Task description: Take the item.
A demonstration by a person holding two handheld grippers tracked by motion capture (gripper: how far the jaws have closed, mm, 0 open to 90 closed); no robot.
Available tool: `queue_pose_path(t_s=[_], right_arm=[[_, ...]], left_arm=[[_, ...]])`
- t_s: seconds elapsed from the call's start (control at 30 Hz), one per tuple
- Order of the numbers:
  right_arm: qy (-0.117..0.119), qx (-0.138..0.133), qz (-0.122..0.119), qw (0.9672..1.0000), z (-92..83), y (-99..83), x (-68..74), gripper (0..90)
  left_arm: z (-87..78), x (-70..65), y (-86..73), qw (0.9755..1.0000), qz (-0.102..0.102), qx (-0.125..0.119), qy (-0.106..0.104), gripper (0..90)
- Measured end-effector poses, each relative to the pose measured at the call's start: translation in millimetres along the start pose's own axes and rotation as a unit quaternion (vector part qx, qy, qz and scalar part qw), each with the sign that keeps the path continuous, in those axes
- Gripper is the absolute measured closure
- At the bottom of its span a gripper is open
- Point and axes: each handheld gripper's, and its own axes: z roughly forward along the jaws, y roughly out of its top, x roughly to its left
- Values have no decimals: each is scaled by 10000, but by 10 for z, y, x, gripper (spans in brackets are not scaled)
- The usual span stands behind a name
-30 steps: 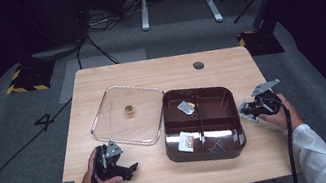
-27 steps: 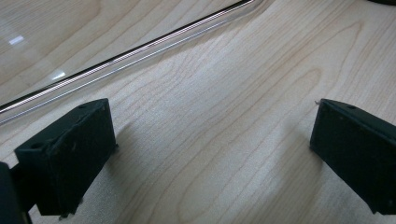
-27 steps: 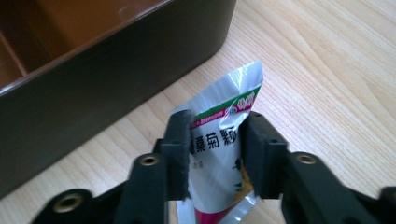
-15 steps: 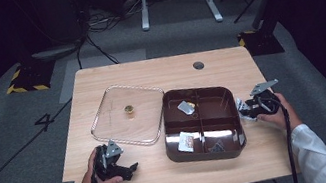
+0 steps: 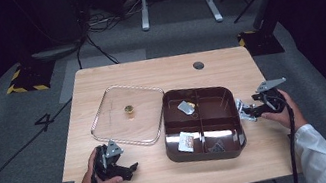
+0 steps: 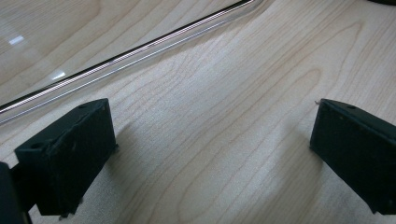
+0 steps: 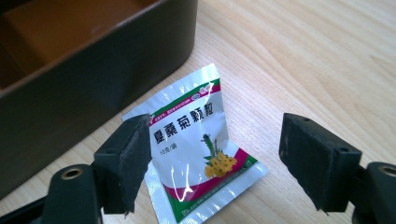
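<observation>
Since the earlier frame the right gripper [image 7: 215, 158] has just been spreading its jaws; the silver sachet with green-and-red print [image 7: 198, 149] lies flat between them, unpinched, on the wooden table [image 7: 327, 56], lower centre, beside the dark brown compartment box [image 7: 70, 88]. Left gripper [image 6: 210, 154] spread, empty

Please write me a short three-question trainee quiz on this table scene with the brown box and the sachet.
1. True or false: the sachet lies on the table beside the brown box, not inside it.
2. Where does the clear lid lie? A) shut on the box B) flat on the table, left of the box C) on the floor
3. Fill in: the right tongs stand ____ over the sachet, not pressing it.

Key
1. True.
2. B.
3. Open; the jaws have just been opening, with the sachet lying between them. The left tongs are open too, over bare wood.
</observation>
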Motion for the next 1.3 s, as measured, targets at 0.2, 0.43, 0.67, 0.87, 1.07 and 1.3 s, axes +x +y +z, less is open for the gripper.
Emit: queue_pose_path(t_s=[0.2, 0.43, 0.67, 0.87, 1.07, 1.3], right_arm=[[-11, -151, -44, 9999, -114, 8, 23, 244], [19, -152, -124, 9998, -182, -7, 51, 249], [61, -234, -172, 9996, -284, -64, 99, 250], [36, -199, -223, 9995, -344, -128, 149, 243], [-41, -189, -286, 9994, -402, -216, 186, 242], [-77, -195, -275, 9994, -467, -332, 220, 240]], left_arm=[[0, 0, 0, 10000, 2, -2, 0, 3], [0, 0, 0, 10000, 1, -3, 0, 3], [0, 0, 0, 10000, -1, 0, -1, 3], [0, 0, 0, 10000, 2, -2, 0, 3], [0, 0, 0, 10000, -1, 0, -1, 3], [0, 0, 0, 10000, -1, 0, -1, 3]])
